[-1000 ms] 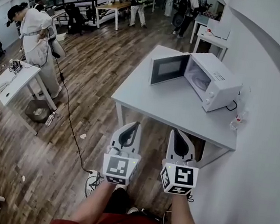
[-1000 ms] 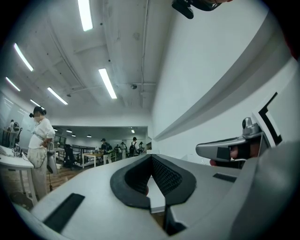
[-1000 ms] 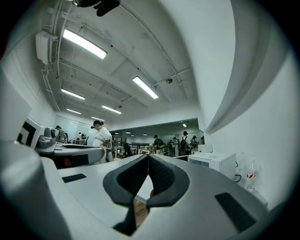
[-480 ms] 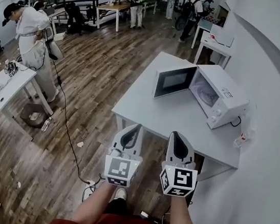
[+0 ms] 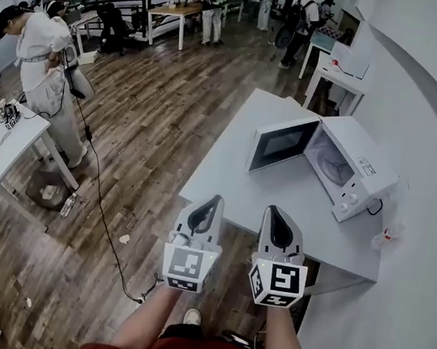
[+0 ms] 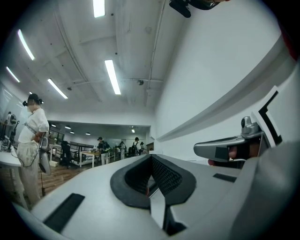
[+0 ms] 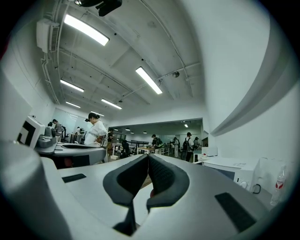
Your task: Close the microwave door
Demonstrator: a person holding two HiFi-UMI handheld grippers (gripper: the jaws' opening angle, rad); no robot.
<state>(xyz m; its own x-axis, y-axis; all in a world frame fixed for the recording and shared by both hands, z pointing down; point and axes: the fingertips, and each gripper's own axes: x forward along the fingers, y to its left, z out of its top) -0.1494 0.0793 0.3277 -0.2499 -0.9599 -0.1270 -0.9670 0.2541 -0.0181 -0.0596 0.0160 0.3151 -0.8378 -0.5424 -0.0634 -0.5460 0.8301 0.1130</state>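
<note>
**Wood-floored workroom, microwave door open, both tongs closed and empty**

Dark wood floor (image 5: 153, 120) fills the left half of the head view. A pale wall (image 5: 436, 120) runs down the right side from twelve to five o'clock. Several people stand by desks at twelve o'clock. A person in white (image 5: 39, 48) stands at ten o'clock beside a small white table (image 5: 5, 144).

A grey table (image 5: 278, 210) sits against the wall, just past centre toward one o'clock. On it stands a white microwave (image 5: 360, 169), at about two o'clock from the tongs and well apart from them. Its back is near the wall and its knobs are at the near end of its front. The microwave door (image 5: 281, 142) is open. It is hinged at the far end of the front and swings out toward nine o'clock, with its window facing the person.

Two bare forearms reach up from six o'clock, side by side and nearly parallel, with red sleeves at the bottom edge. The left forearm (image 5: 146, 317) leans slightly toward one o'clock. The right forearm (image 5: 280, 340) runs nearly straight toward twelve.

The left gripper (image 5: 215, 201) and the right gripper (image 5: 271, 210) point toward twelve o'clock. Their tips are at the near edge of the table. Each has its jaws pressed together with nothing between them.

A small clear bottle (image 5: 390, 234) stands at the table's wall side, at three o'clock. A thin black cable (image 5: 99, 193) trails across the floor at eight o'clock.
</note>
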